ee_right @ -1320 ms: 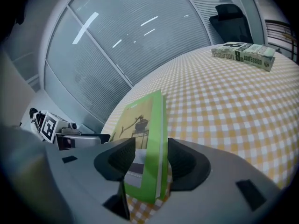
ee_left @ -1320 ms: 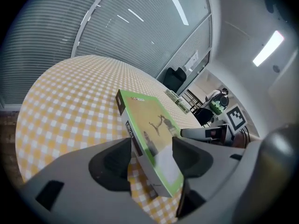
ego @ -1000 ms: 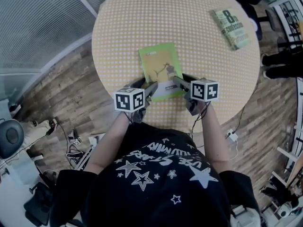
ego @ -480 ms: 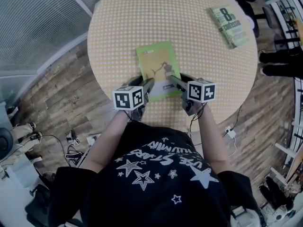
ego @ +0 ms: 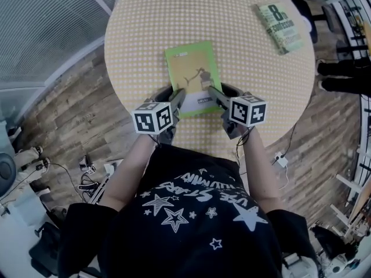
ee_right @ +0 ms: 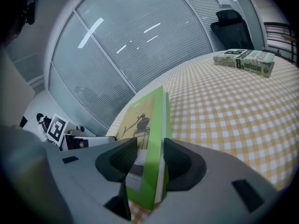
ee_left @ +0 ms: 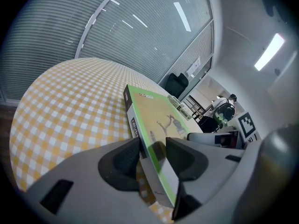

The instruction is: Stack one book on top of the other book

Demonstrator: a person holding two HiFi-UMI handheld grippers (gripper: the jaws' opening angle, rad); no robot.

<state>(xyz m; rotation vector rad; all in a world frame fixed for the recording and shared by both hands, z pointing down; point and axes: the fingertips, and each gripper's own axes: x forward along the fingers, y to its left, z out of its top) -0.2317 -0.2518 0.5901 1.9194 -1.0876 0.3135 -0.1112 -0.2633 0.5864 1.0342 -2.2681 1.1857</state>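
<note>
Grip on green book (ego: pixel 191 74), near edge, two-handed.
Left gripper (ego: pixel 178 98) and right gripper (ego: pixel 214 94), jaws just closed further, each pinch a near corner, presumably so it lifts level off the checked table (ego: pixel 145 33); other book (ego: pixel 280 28) lies well apart, far right.

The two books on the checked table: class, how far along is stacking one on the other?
Done: nothing is stacked yet; the second book lies apart, across the table. In hand: the left gripper and right gripper have just been closing on the near corners of the green book, which sits between their pads. Left: lift it, carry it across and set it on the second book.
</note>
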